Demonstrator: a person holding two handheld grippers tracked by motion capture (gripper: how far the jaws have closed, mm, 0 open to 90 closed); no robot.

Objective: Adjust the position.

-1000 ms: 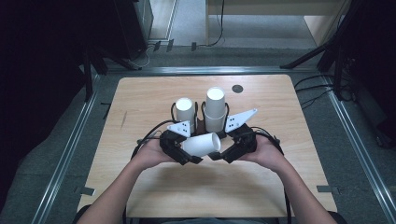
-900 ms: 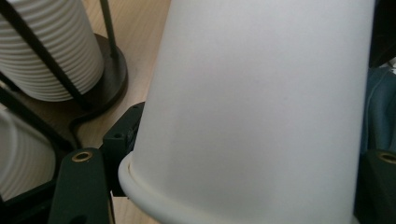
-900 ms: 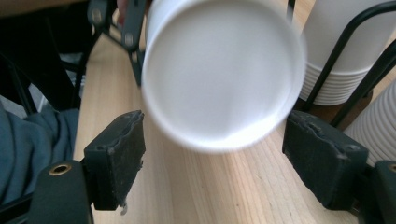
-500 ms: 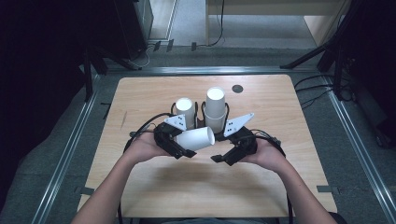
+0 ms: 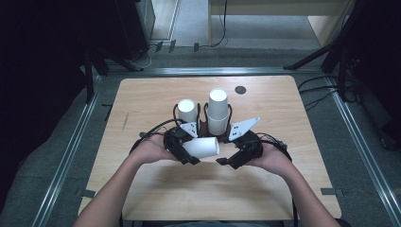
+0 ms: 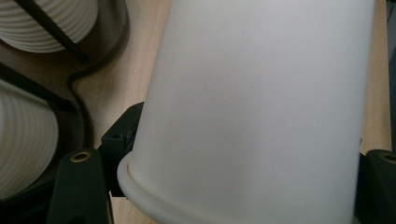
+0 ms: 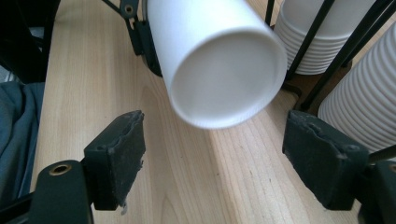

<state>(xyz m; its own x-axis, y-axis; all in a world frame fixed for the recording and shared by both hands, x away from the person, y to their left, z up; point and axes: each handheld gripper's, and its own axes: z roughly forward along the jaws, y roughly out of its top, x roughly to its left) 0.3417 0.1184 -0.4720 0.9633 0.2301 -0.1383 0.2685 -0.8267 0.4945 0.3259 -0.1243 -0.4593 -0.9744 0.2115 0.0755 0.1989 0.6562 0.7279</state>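
The left gripper (image 5: 185,152), seen from the high view, clamps a white paper cup (image 5: 202,147) that lies on its side, its closed base pointing toward the right gripper (image 5: 231,160). The cup hangs just in front of the two cup stacks, on the person's side of them. The right gripper sits just beside the cup's base with its jaws spread and nothing between them. The shorter stack (image 5: 187,111) and the taller stack (image 5: 218,111) stand upright in a black wire holder (image 5: 204,116) near the middle of the wooden table (image 5: 142,189). A small dark disc (image 5: 240,90) lies on the table beyond the stacks.

In the left gripper view, the cup (image 6: 261,112) runs lengthwise away from the camera, its rolled rim (image 6: 140,186) low between the two black jaws, which press against its sides. The ribbed stacks (image 6: 28,140) show to the left of the cup, behind a bar of the wire holder.

In the right gripper view, the right gripper (image 7: 212,158) stands wide open, both pads clear of the cup. The cup's round base (image 7: 224,79) faces the camera above the gap between the jaws, apart from both pads. The left gripper's black jaw (image 7: 140,32) grips the cup behind it. The stacks (image 7: 327,32) stand to the right of the cup in their wire holder.
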